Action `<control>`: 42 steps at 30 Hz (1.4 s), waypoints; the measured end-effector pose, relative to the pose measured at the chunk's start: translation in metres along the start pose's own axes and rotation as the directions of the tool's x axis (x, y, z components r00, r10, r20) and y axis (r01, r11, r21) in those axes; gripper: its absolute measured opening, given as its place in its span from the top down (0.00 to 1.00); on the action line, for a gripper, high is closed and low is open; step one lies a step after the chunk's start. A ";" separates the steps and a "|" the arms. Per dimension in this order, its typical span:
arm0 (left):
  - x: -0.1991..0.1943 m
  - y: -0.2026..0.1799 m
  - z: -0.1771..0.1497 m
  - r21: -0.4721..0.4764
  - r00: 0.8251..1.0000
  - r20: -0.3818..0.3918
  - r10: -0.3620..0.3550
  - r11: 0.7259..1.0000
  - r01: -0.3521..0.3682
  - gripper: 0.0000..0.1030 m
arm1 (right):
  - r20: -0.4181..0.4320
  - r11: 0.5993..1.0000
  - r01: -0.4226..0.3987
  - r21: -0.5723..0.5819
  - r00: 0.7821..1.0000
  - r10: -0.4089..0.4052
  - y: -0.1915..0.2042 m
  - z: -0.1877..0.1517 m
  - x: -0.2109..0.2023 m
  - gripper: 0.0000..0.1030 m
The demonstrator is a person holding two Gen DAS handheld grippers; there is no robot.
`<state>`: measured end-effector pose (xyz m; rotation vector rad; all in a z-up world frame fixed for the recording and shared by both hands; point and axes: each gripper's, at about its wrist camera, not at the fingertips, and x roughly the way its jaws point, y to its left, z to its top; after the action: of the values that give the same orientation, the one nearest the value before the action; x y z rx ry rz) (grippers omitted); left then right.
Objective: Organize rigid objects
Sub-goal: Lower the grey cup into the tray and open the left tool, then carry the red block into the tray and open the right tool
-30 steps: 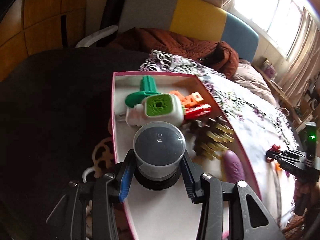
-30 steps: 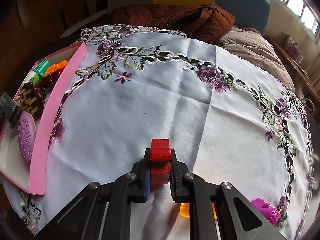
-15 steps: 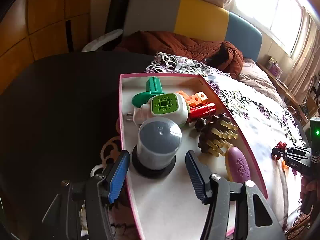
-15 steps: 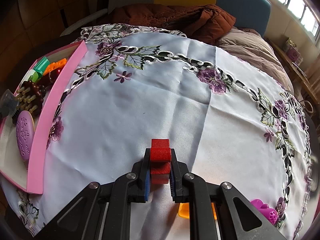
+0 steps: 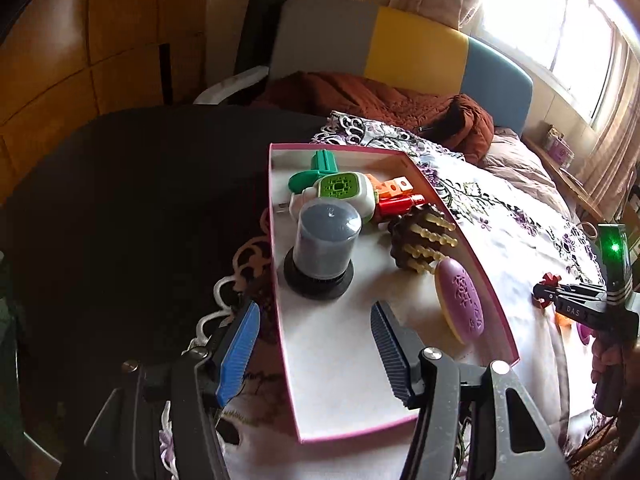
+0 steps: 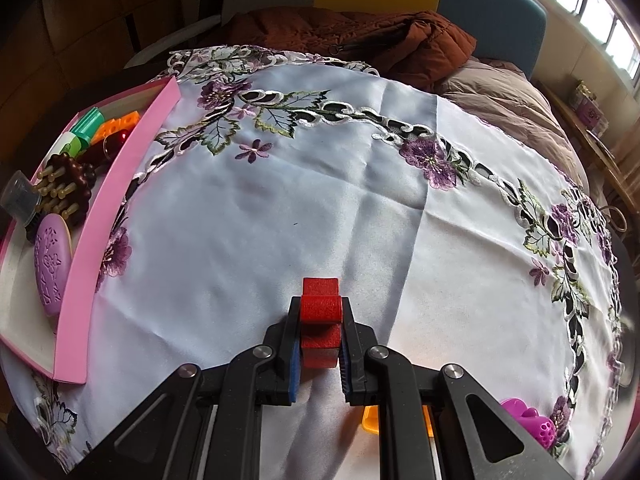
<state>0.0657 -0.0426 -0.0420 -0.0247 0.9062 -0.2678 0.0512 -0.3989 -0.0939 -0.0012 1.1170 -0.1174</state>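
While the left gripper (image 5: 316, 344) hangs with jaws released, just opened off the gray jar (image 5: 324, 246) standing in the pink box (image 5: 486, 276), the right gripper (image 6: 320, 344) clamps a red block (image 6: 321, 322) over the tablecloth (image 6: 280, 216).
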 end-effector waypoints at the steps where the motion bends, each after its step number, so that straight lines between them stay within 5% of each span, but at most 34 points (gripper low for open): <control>1: -0.001 0.001 -0.001 -0.005 1.000 -0.001 0.000 1.000 0.000 0.43 | -0.001 1.000 -0.002 -0.001 1.000 0.002 0.000 0.000 0.000 0.85; 15: -0.007 0.015 -0.011 -0.044 1.000 -0.013 0.001 0.999 -0.001 0.43 | 0.002 1.000 -0.003 -0.005 1.000 0.003 0.003 -0.002 0.001 0.85; 21: -0.013 0.029 -0.010 -0.069 1.000 0.005 0.013 0.998 -0.012 0.43 | 0.088 0.992 -0.113 0.052 0.990 0.108 0.013 0.009 -0.037 0.85; 28: -0.016 0.059 -0.012 -0.152 0.999 0.000 0.048 0.987 -0.047 0.43 | 0.135 0.947 -0.304 -0.100 0.939 0.316 0.106 0.025 -0.077 0.85; 35: -0.021 0.083 -0.014 -0.194 0.998 0.004 0.066 0.979 -0.064 0.43 | 0.003 0.846 -0.479 -0.232 0.870 0.493 0.212 0.028 -0.060 0.85; 38: -0.020 0.089 -0.015 -0.213 0.998 0.002 0.062 0.975 -0.060 0.44 | -0.057 0.826 -0.500 -0.261 0.862 0.504 0.252 0.031 -0.041 0.85; 42: -0.018 0.091 -0.017 -0.213 0.998 -0.002 0.056 0.975 -0.056 0.44 | -0.081 0.843 -0.471 -0.260 0.880 0.467 0.283 0.036 -0.015 0.84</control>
<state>0.0614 0.0512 -0.0507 -0.1981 0.9272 -0.1169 0.1038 -0.1182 -0.0816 0.0284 1.1112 0.4810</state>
